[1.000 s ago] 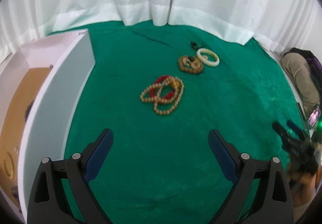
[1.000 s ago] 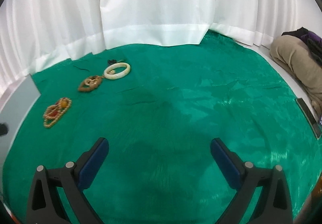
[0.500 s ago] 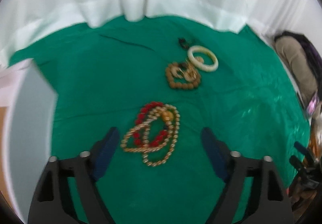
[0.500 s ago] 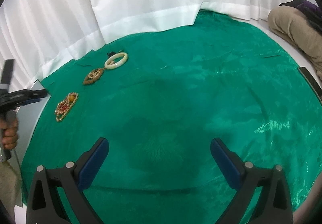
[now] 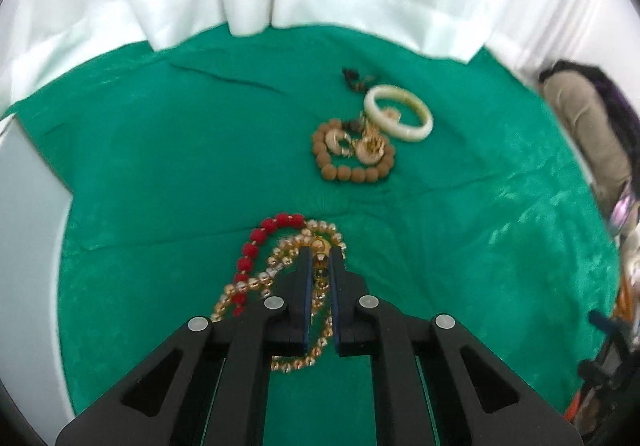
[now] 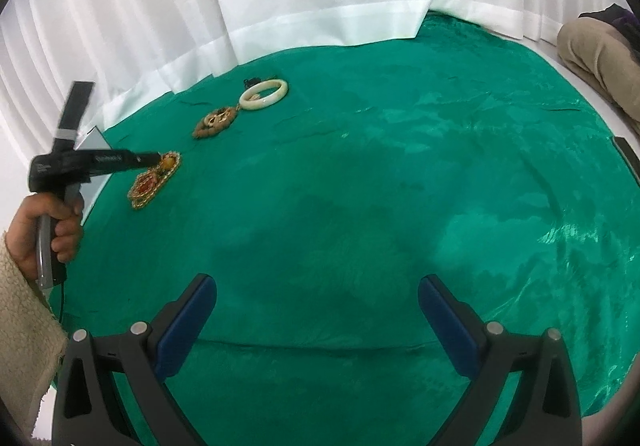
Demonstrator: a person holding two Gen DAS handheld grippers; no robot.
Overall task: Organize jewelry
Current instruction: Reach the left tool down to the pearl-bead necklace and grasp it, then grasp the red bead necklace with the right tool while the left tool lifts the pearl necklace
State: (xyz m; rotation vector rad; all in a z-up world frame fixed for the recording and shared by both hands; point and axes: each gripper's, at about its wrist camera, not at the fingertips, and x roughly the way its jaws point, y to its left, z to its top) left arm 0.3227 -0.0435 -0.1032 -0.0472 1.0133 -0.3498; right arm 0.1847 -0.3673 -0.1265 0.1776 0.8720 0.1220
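The left gripper (image 5: 320, 252) has its jaws drawn nearly together, pinching a strand of the gold bead necklace (image 5: 288, 266) just behind its large amber-gold bead (image 5: 319, 244). The tips sit at the far end of the pile, so most of the necklace, tangled with a red bead bracelet (image 5: 256, 246), trails back toward the camera and to the left beneath the gripper body. The pile's long axis runs roughly along the fingers' own line, which suggests a straight lift would pull the loops up lengthwise, and the red strand may well come up with them.

Farther out along the same line, well apart on the green cloth (image 5: 180, 165), lie a brown bead bracelet (image 5: 352, 161) with small gold pieces inside it and, touching its far side, a white bangle (image 5: 399, 117).

The right gripper (image 6: 318, 308) hovers with jaws spread wide over bare cloth, holding nothing. In its view the left gripper (image 6: 158, 157) is at the necklace, so the left hand (image 6: 48, 230) is plainly the nearer one.

A grey-white box wall (image 5: 28, 213) stands just left of the pile.
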